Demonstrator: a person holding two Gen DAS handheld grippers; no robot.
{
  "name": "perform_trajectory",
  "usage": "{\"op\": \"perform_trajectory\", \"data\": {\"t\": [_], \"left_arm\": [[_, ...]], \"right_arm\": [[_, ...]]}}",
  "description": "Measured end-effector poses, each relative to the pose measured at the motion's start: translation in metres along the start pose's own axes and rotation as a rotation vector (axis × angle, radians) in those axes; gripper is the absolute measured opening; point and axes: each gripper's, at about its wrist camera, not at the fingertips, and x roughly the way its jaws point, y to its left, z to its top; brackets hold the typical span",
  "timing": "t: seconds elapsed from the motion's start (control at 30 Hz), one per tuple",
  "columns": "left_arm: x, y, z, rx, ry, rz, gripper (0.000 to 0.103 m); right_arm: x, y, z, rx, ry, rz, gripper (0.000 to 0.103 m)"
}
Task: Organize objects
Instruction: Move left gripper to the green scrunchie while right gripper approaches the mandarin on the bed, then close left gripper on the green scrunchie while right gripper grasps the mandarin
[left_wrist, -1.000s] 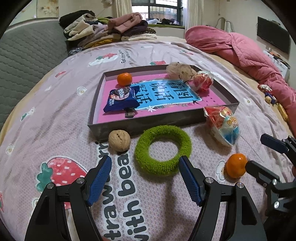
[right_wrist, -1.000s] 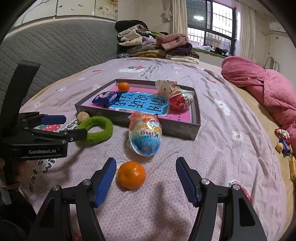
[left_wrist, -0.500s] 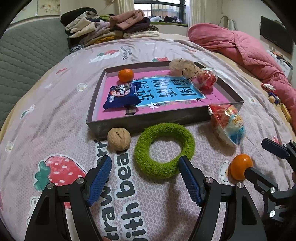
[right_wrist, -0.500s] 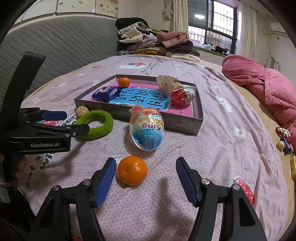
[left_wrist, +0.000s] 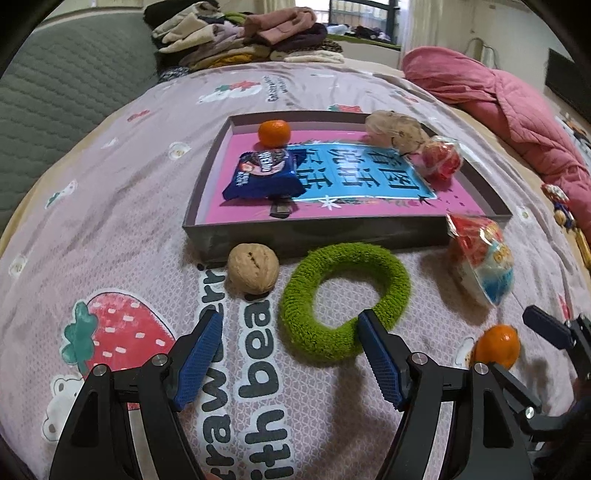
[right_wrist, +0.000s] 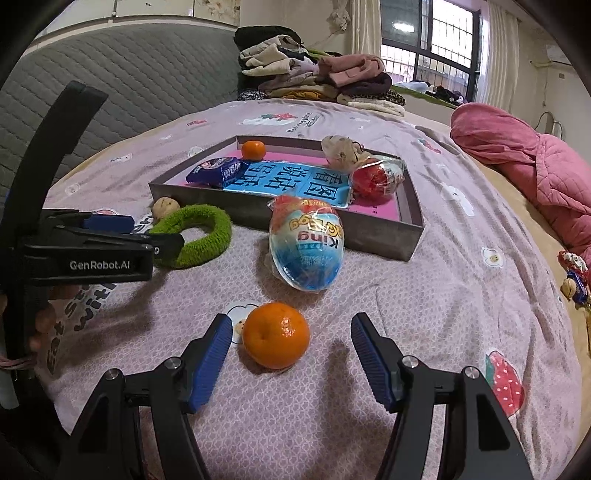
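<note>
Compared with a second back: closer in on both sides. Left gripper (left_wrist: 288, 345) now right down at the green ring (left_wrist: 345, 302), right-hand pad touching or just over the ring's near rim, jaws spread wide, nothing pinched. Right gripper (right_wrist: 291, 349) also spread, loose orange (right_wrist: 276, 335) sitting between the pads now, nearer the left one, not squeezed. Nothing else shifted.

Grey tray (left_wrist: 369, 242) on the bedspread (left_wrist: 110, 206), holding: second orange (left_wrist: 273, 133) at the far corner, blue snack packet (left_wrist: 264, 173), crumpled beige thing (left_wrist: 395, 131), red wrapped egg (left_wrist: 441, 158). Outside it: walnut (left_wrist: 253, 273) just beside the near wall, ring next to that, big wrapped egg (right_wrist: 306, 245) leaning by the tray's front.

Readable stuff: "King" upside down on the big egg, "GenRobot.AI" on the left gripper's side in the right view, big Chinese characters on the tray's blue panel, part of "strawberri…" on the bedspread.
</note>
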Motion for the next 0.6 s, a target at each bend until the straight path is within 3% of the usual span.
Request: {"op": "perform_trajectory", "data": {"t": [0.3, 0.5, 0.6], "left_arm": [[0.01, -0.002, 0.004, -0.02, 0.008, 0.05, 0.077], [0.017, 0.002, 0.005, -0.064, 0.026, 0.036, 0.077], [0.018, 0.003, 0.005, -0.076, 0.032, 0.032, 0.076]], "right_arm": [[0.007, -0.001, -0.002, 0.02, 0.022, 0.014, 0.066], [0.009, 0.0, -0.002, 0.021, 0.022, 0.012, 0.066], [0.01, 0.0, -0.001, 0.026, 0.026, 0.02, 0.06]]}}
